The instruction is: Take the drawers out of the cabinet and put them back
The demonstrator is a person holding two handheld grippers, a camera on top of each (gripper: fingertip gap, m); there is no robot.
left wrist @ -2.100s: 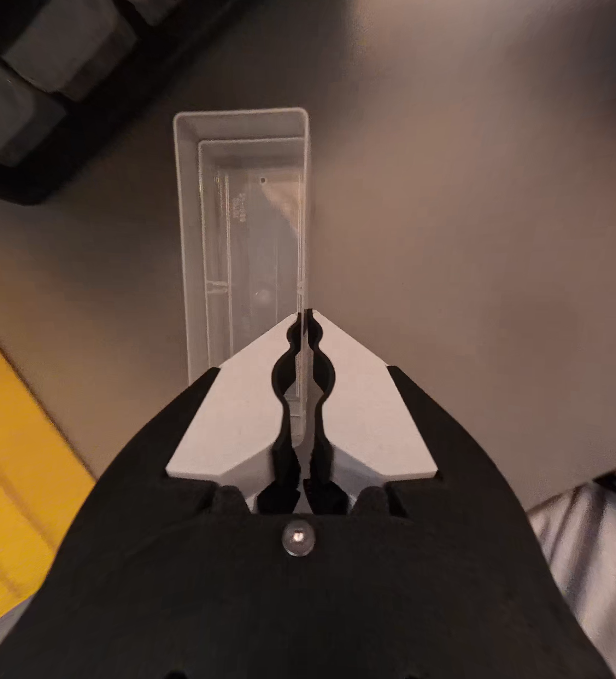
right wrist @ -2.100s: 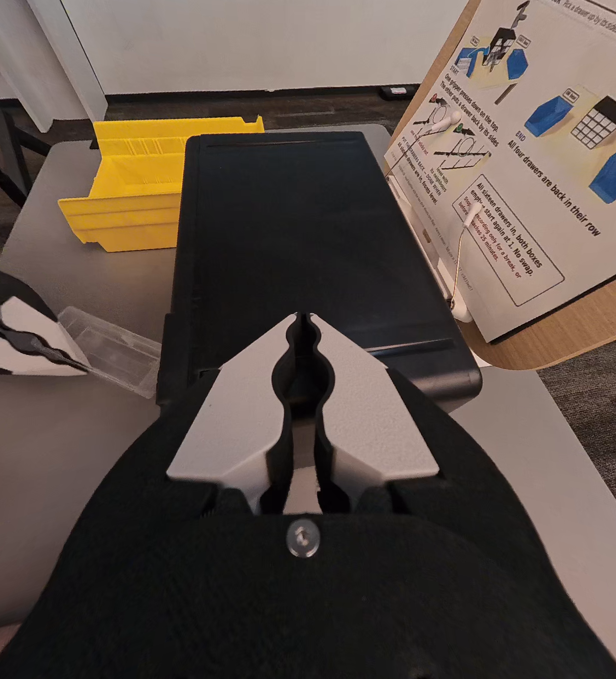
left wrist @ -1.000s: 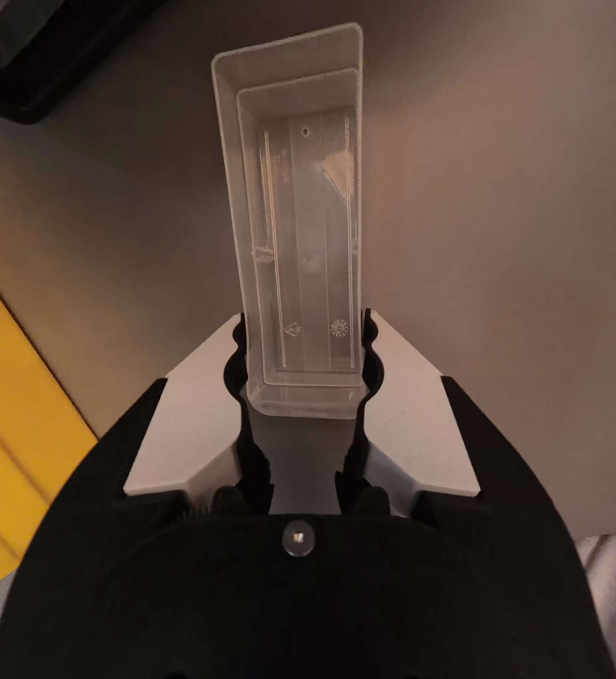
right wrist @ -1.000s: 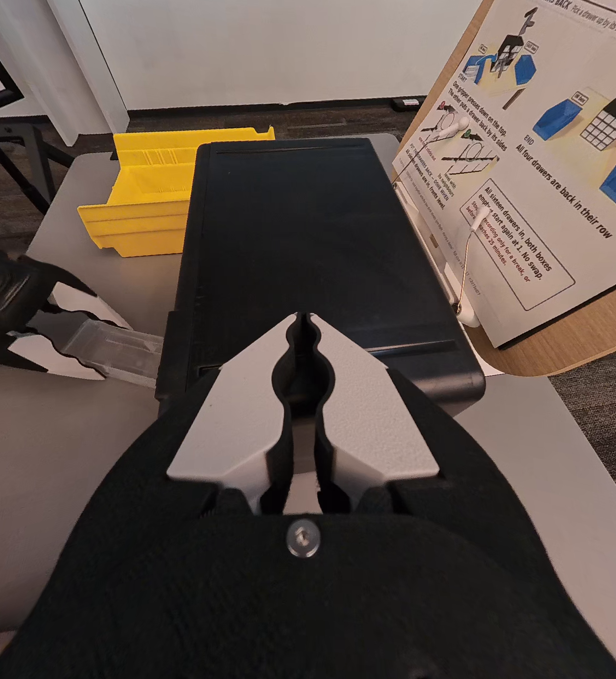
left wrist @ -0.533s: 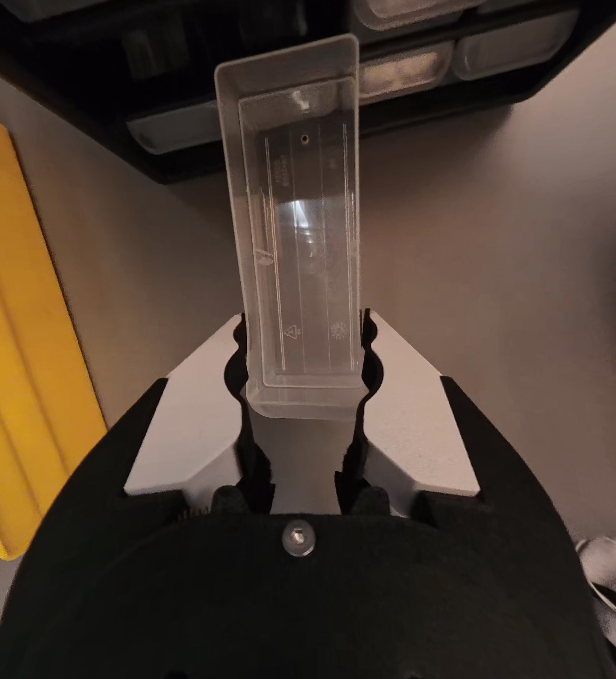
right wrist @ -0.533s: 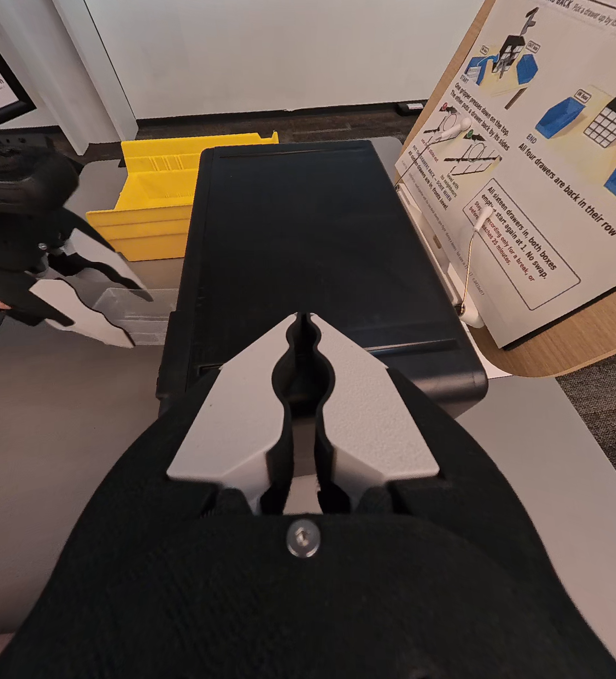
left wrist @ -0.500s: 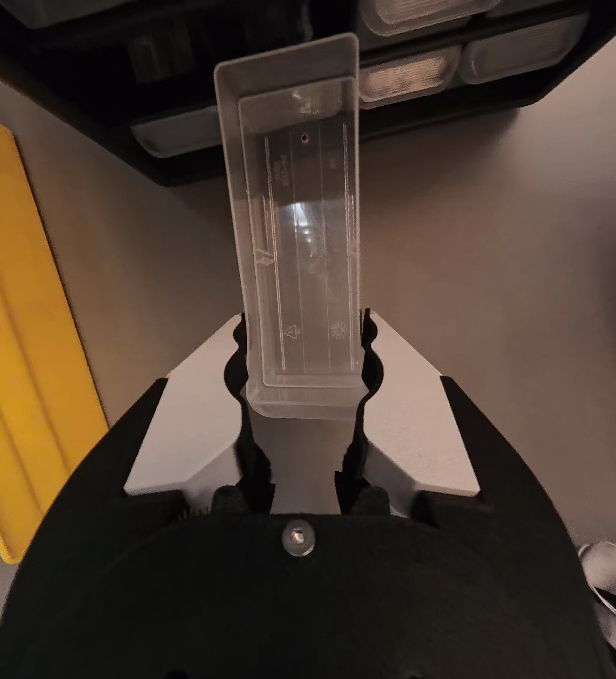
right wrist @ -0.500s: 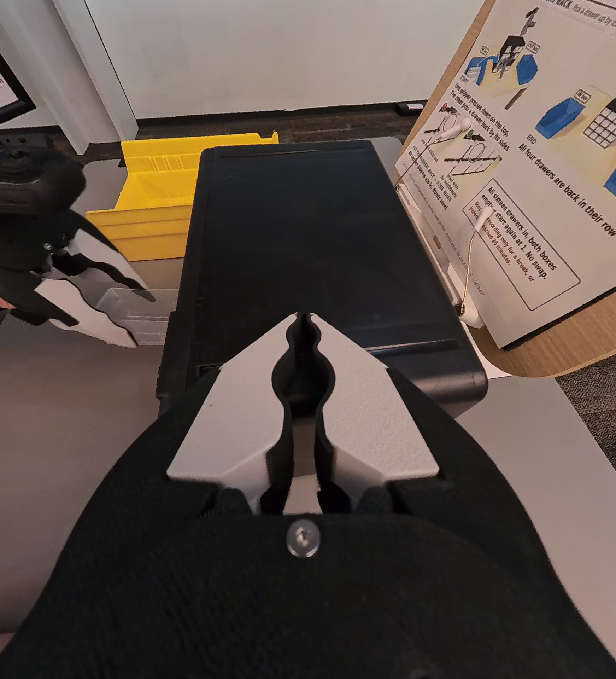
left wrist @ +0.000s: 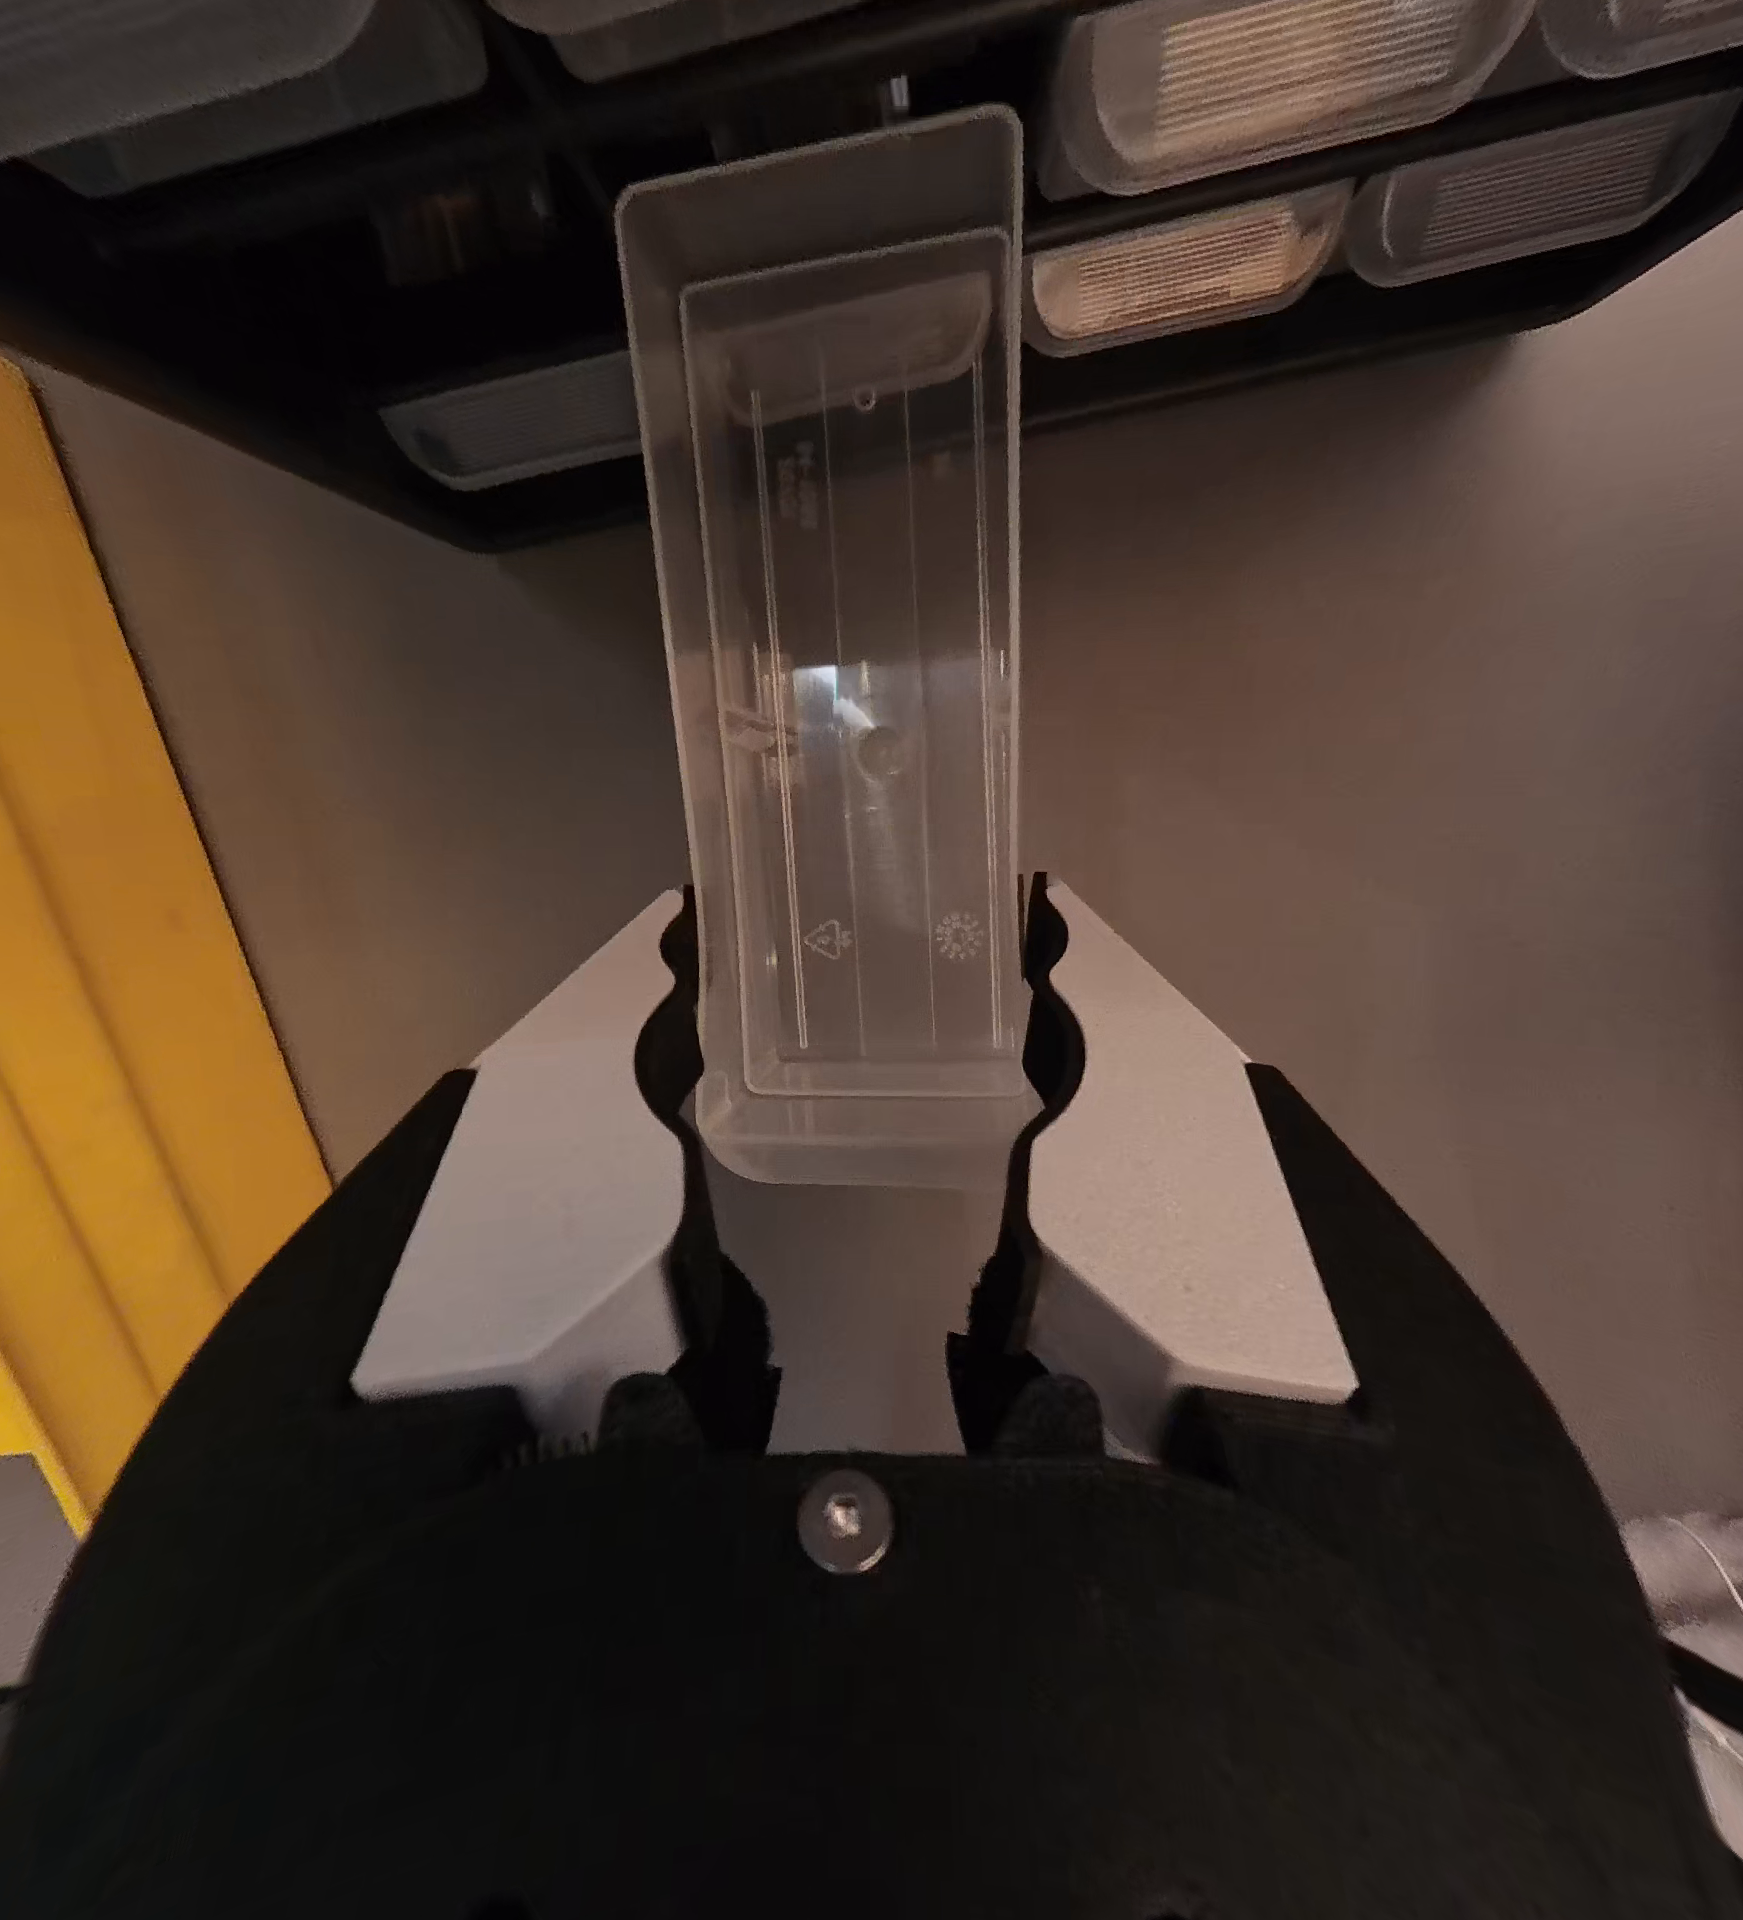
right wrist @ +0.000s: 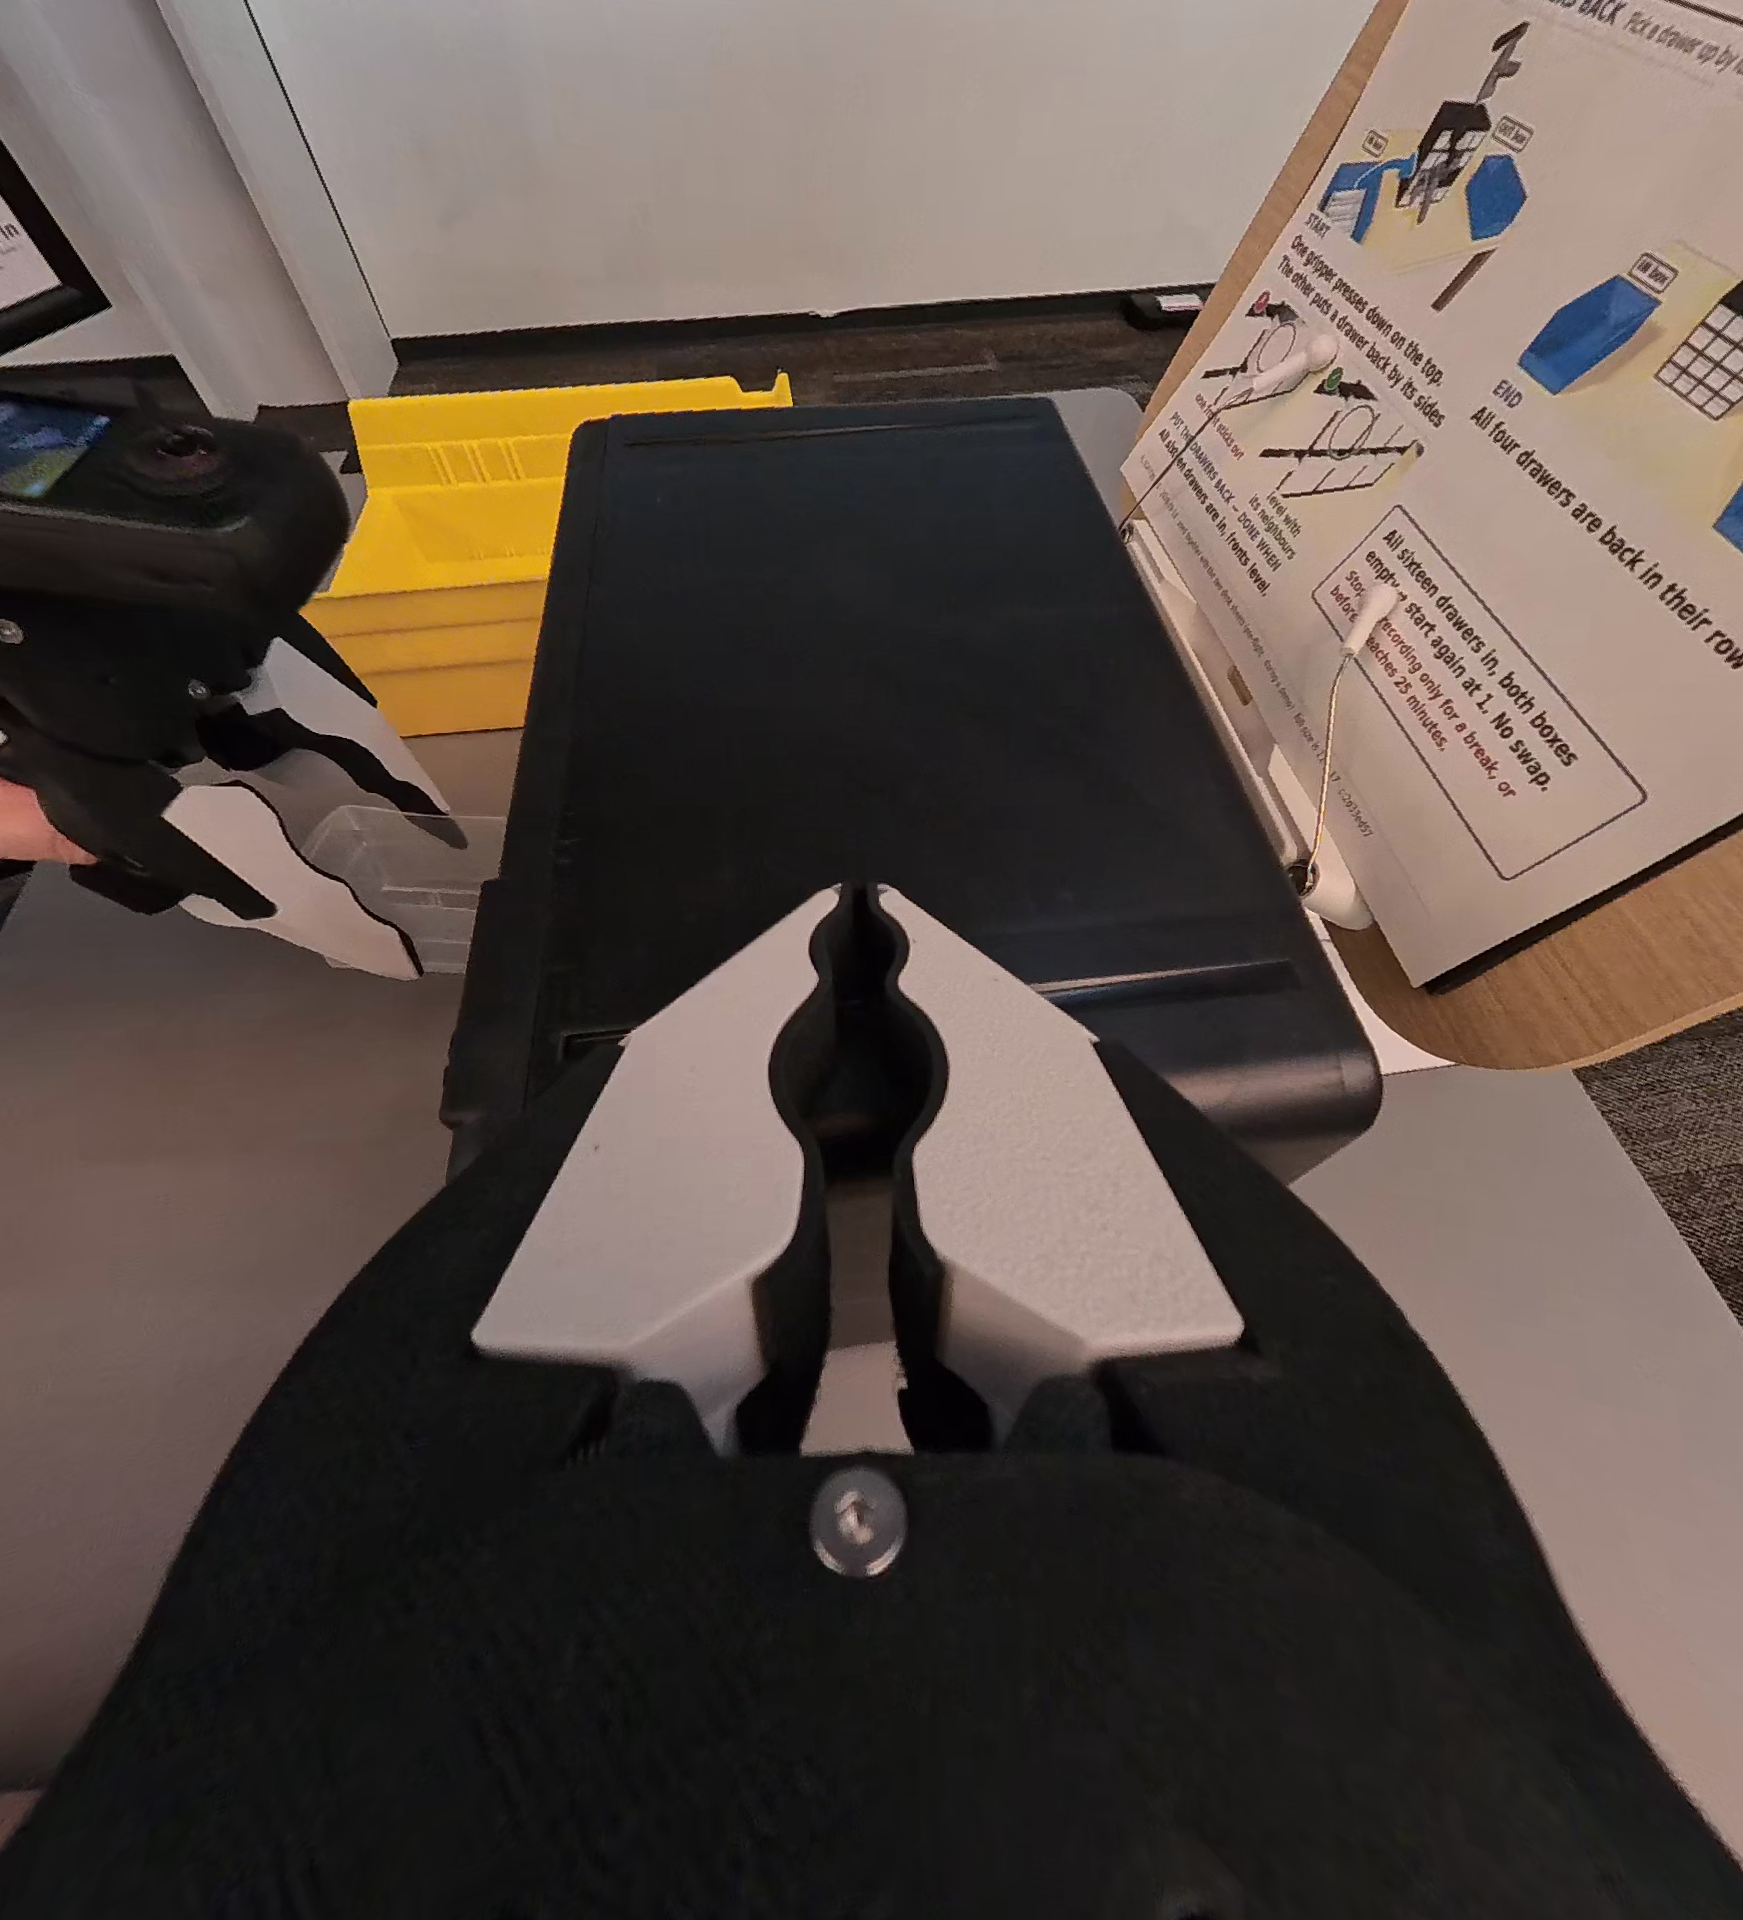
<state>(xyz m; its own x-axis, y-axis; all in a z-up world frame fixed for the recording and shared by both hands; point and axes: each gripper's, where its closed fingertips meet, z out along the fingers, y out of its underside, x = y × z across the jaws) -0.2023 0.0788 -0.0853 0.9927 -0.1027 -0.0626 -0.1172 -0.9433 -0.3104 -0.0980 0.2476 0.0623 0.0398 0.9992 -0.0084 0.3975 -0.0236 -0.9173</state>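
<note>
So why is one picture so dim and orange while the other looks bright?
Left wrist view: warm, dim light, a glare patch on the clear drawer, soft blur on the yellow bin. Right wrist view: bright, even light, sharp; the wide lens bends the black cabinet's edges.

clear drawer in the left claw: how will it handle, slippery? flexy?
The drawer looks like thin, empty clear plastic, so probably light and fairly rigid. Its glossy walls may slip. The left claw pinches only the near end, so the long overhang could probably twist or droop if it bumps the cabinet.
</note>
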